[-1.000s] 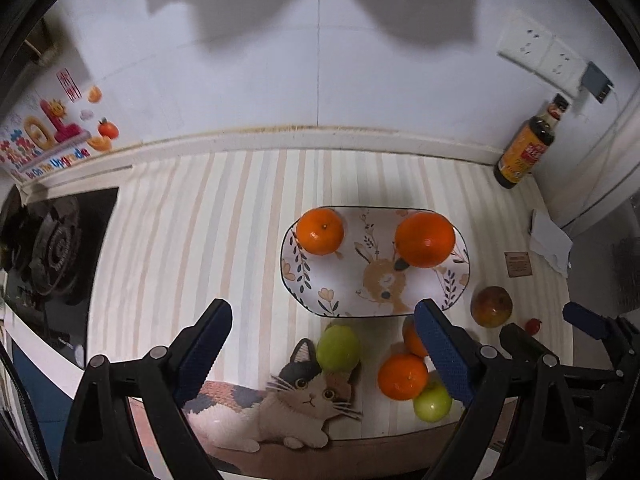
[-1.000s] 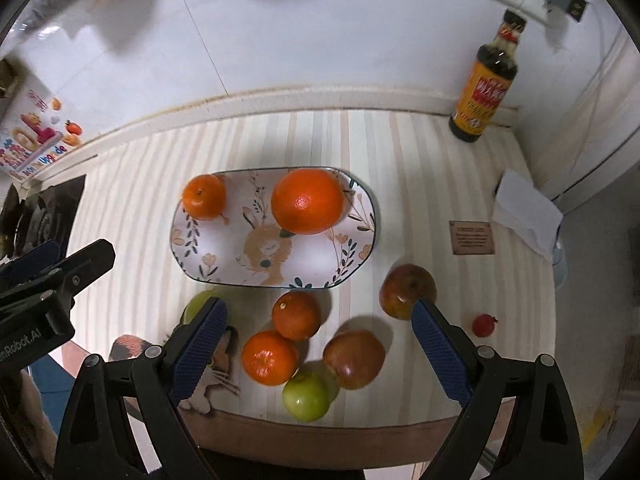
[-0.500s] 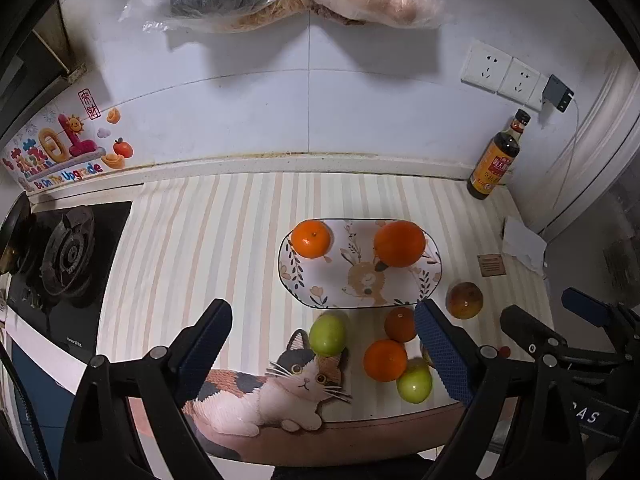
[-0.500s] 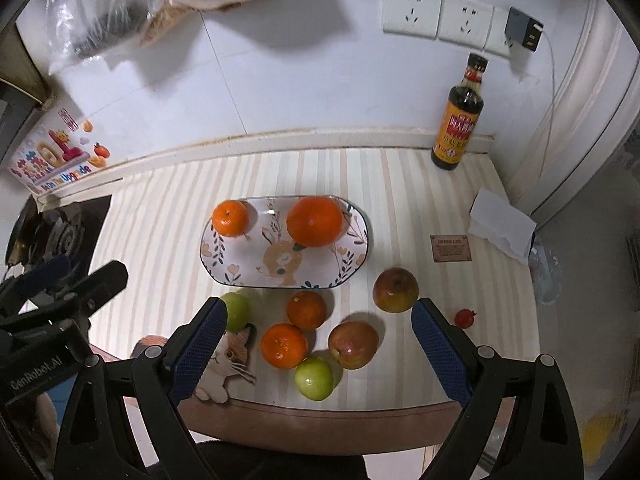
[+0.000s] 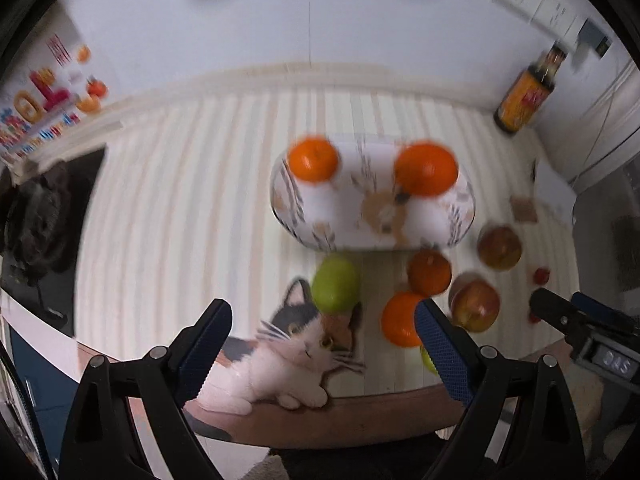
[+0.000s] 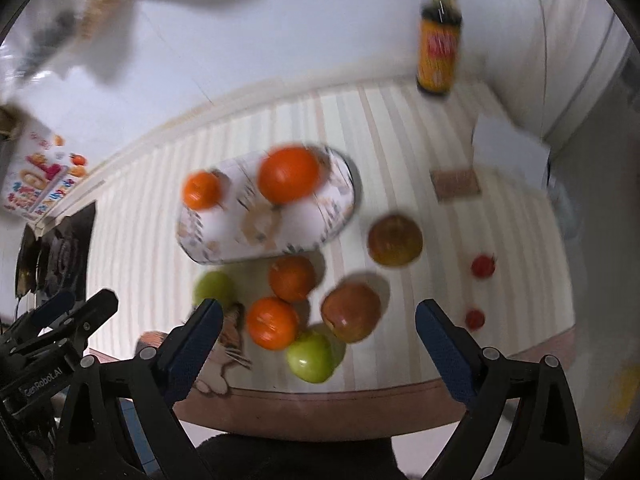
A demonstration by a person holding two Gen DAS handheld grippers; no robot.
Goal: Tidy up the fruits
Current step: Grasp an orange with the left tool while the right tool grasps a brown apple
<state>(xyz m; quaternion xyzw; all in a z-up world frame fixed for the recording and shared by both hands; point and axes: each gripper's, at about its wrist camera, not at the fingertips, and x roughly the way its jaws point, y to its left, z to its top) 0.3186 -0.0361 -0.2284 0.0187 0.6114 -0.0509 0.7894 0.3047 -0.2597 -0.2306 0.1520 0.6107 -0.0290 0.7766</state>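
Note:
A patterned oval plate (image 5: pixel 372 224) (image 6: pixel 312 224) on the striped counter holds a small orange (image 5: pixel 314 158) (image 6: pixel 202 191) and a large orange (image 5: pixel 426 169) (image 6: pixel 289 175). In front of it lie two oranges (image 6: pixel 291 278) (image 6: pixel 273 323), two green apples (image 5: pixel 335 286) (image 6: pixel 312 356), two reddish apples (image 6: pixel 351 312) (image 6: pixel 395 241) and small red fruits (image 6: pixel 483 266). My left gripper (image 5: pixel 322 340) is open and empty above the counter's front edge. My right gripper (image 6: pixel 318 336) is open and empty above the loose fruit. Both views are motion-blurred.
A cat-shaped mat (image 5: pixel 288 356) lies at the counter's front edge. A dark sauce bottle (image 6: pixel 438 46) stands at the back right by the wall. A folded white paper (image 6: pixel 508 152) and a small brown card (image 6: pixel 456 184) lie right. A gas stove (image 5: pixel 36 220) is at the left.
Both grippers have moved down and closer to the counter, so the plate and fruit look larger. The right view has tilted. Both stay open and empty.

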